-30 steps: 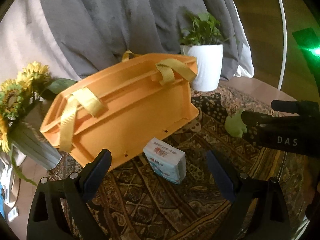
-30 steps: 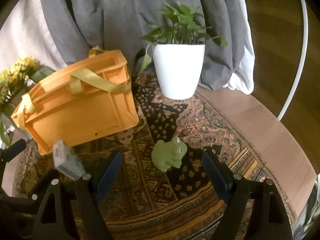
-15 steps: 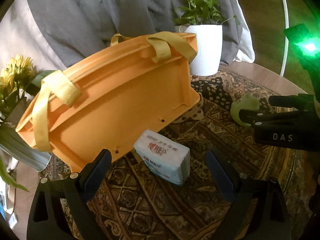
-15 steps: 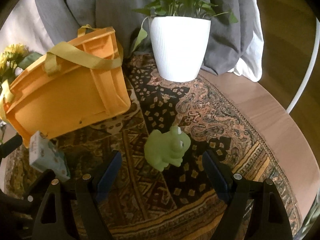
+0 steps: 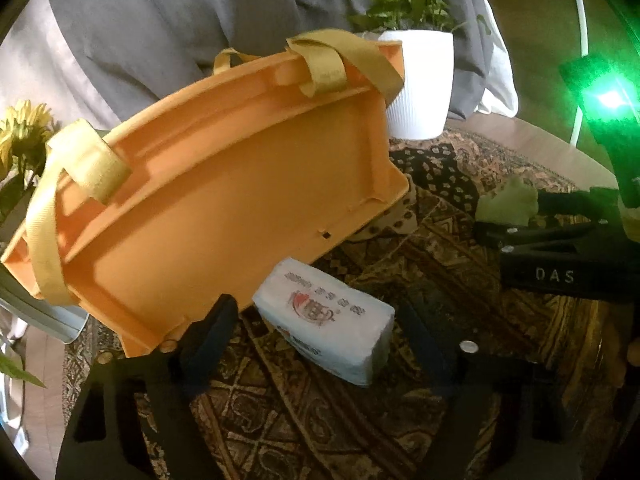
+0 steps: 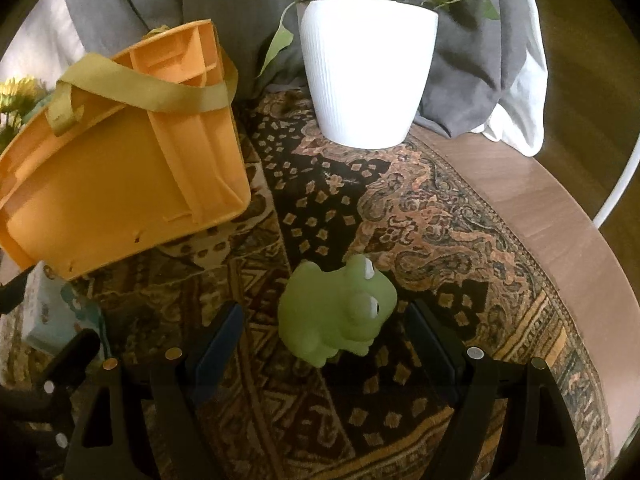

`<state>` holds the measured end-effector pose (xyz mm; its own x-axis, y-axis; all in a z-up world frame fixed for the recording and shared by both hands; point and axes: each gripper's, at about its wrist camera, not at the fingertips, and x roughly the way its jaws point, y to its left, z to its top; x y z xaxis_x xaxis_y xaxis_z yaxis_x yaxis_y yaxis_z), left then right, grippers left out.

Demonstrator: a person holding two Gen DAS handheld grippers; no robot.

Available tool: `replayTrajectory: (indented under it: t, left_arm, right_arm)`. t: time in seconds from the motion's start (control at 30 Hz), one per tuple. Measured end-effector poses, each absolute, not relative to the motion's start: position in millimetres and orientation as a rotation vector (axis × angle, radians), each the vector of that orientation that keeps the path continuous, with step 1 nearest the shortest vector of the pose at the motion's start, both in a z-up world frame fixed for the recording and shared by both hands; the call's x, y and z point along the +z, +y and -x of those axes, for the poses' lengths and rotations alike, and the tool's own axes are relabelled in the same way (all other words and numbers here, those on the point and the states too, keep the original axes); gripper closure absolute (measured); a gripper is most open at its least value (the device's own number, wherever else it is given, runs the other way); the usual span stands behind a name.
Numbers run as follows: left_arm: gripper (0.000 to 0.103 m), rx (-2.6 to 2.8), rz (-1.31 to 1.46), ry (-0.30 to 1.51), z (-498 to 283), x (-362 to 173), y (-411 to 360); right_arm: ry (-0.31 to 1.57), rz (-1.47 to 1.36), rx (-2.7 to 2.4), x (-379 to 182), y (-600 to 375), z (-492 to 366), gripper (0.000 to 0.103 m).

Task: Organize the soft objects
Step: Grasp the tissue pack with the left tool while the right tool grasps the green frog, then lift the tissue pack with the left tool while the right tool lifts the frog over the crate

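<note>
A white tissue pack (image 5: 326, 322) lies on the patterned rug, between the fingers of my open left gripper (image 5: 316, 332). A green soft frog toy (image 6: 338, 316) sits on the rug between the fingers of my open right gripper (image 6: 324, 332). The frog also shows in the left wrist view (image 5: 508, 206), partly hidden behind the right gripper's black body. An orange basket (image 5: 224, 196) with yellow straps stands just behind the tissue pack; it also shows in the right wrist view (image 6: 120, 160), left of the frog. The tissue pack's edge shows at far left there (image 6: 48, 312).
A white plant pot (image 6: 366, 72) with green leaves stands behind the frog. Sunflowers in a vase (image 5: 20, 136) stand left of the basket. Grey cloth (image 5: 200, 12) hangs at the back. The rug (image 6: 440, 220) covers a round wooden table whose edge (image 6: 568, 220) curves at right.
Both grippers have moved forward and down: the tissue pack now lies between the left fingers and the frog between the right fingers. Both stay open.
</note>
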<state>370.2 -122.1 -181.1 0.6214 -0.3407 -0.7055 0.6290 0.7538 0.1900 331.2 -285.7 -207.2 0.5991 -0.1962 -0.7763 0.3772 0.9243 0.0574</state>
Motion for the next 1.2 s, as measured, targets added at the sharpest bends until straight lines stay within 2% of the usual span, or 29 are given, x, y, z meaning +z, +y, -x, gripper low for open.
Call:
replayTrajectory:
  t: [0.1,0.2,0.3,0.37,0.7,1.2]
  left_arm:
    - [0.037,-0.591,-0.444,0.72,-371,-184,-122]
    - [0.044,-0.592,-0.432,0.727,-371,-183,-122]
    - [0.046,-0.586,-0.413,0.733,-371,-182,-121]
    - [0.046,-0.58,-0.405,0.738,-370,-182,-121]
    - [0.047,-0.556,-0.309,0.755,-367,-171,-120]
    - [0.047,-0.476,-0.211,0.718,-344,-132,-98]
  right_arm:
    - [0.865,-0.214,-0.329,-208,-285,-333,0.021]
    - [0.862,-0.199,-0.321,-208,-284,-335,0.025]
    - [0.875,-0.205,-0.318,-211,-286,-336,0.036]
    - [0.881,-0.217,-0.322,-213,-289,-336,0.047]
    - [0.863,-0.228,-0.3,-209,-289,-329,0.049]
    - [0.748,-0.225,-0.234,-152,-277,-303,0.049]
